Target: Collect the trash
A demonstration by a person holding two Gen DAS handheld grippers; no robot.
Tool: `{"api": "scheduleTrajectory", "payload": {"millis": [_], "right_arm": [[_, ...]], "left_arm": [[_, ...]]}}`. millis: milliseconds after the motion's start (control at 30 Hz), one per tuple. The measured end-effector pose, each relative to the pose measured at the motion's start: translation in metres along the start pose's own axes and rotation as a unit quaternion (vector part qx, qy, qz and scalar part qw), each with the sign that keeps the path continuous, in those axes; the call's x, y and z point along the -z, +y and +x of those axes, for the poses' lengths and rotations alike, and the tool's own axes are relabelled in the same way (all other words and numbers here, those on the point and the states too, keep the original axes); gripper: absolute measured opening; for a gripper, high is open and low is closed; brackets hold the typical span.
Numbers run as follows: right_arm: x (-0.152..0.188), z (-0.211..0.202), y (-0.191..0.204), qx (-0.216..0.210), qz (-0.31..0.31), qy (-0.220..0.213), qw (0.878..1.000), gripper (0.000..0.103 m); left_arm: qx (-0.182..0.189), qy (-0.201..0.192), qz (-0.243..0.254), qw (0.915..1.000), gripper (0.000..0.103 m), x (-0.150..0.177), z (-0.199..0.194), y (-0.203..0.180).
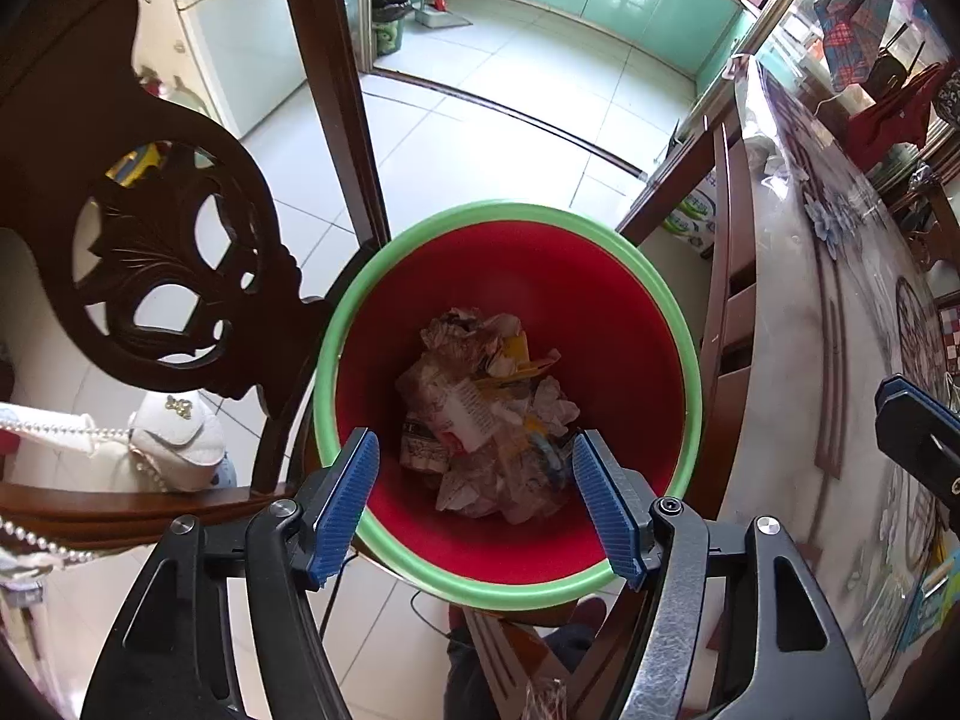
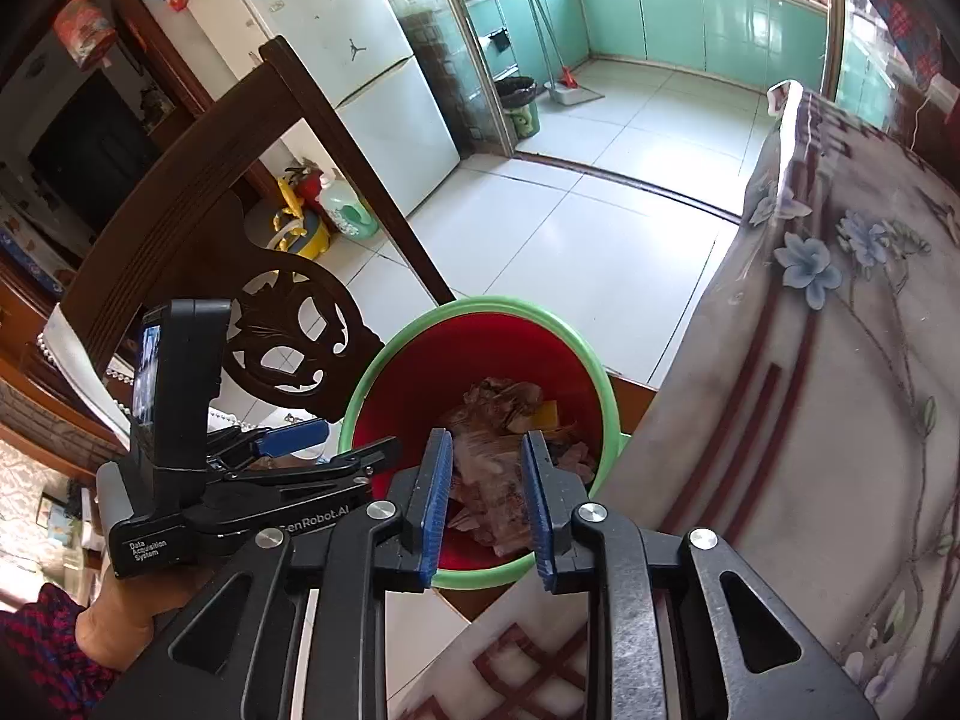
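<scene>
A red bin with a green rim [image 1: 687, 354] stands on the floor between a chair and the table. Crumpled paper and wrappers [image 1: 480, 414] lie in its bottom. My left gripper [image 1: 477, 504] hangs right above the bin, open and empty. In the right wrist view the same bin [image 2: 366, 378] is below, and my right gripper [image 2: 485, 504] is over its near side with a crumpled piece of trash [image 2: 489, 480] between its blue pads [image 2: 437, 498]. The left gripper [image 2: 300, 438] shows to the left of the bin.
A carved dark wooden chair [image 1: 180, 276] stands left of the bin with a white bag [image 1: 174, 444] on it. The table with a floral cover [image 2: 840, 360] is on the right. Tiled floor [image 2: 600, 210] runs to a kitchen with a fridge [image 2: 360, 90].
</scene>
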State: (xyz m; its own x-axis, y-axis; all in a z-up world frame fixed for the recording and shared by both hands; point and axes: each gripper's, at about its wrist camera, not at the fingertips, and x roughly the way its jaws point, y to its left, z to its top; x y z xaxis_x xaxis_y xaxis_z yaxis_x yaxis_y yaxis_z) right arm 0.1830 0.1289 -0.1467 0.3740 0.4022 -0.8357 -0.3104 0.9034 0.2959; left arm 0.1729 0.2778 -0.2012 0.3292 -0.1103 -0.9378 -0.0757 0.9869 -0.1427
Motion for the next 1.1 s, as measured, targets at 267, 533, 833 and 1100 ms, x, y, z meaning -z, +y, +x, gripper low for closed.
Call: {"api": "scheduleTrajectory", "payload": {"millis": [267, 533, 833, 1100], "right_arm": [[0.026, -0.052, -0.016, 0.029, -0.012, -0.03, 0.999, 0.048], [0.073, -0.123, -0.053, 0.045, -0.014, -0.074, 0.996, 0.058], [0.128, -0.247, -0.102, 0.074, 0.013, -0.244, 0.967, 0.092], [0.15, -0.299, -0.107, 0.161, 0.001, -0.34, 0.926, 0.102]], "left_arm": [[0.007, -0.081, 0.023, 0.9965, 0.081, 0.016, -0.057, -0.029], [0.022, -0.138, 0.001, 0.9902, 0.085, 0.057, -0.108, -0.07], [0.04, -0.282, 0.009, 0.9585, 0.103, 0.099, -0.172, -0.153], [0.039, -0.331, -0.005, 0.9427, 0.103, 0.126, -0.212, -0.197]]}}
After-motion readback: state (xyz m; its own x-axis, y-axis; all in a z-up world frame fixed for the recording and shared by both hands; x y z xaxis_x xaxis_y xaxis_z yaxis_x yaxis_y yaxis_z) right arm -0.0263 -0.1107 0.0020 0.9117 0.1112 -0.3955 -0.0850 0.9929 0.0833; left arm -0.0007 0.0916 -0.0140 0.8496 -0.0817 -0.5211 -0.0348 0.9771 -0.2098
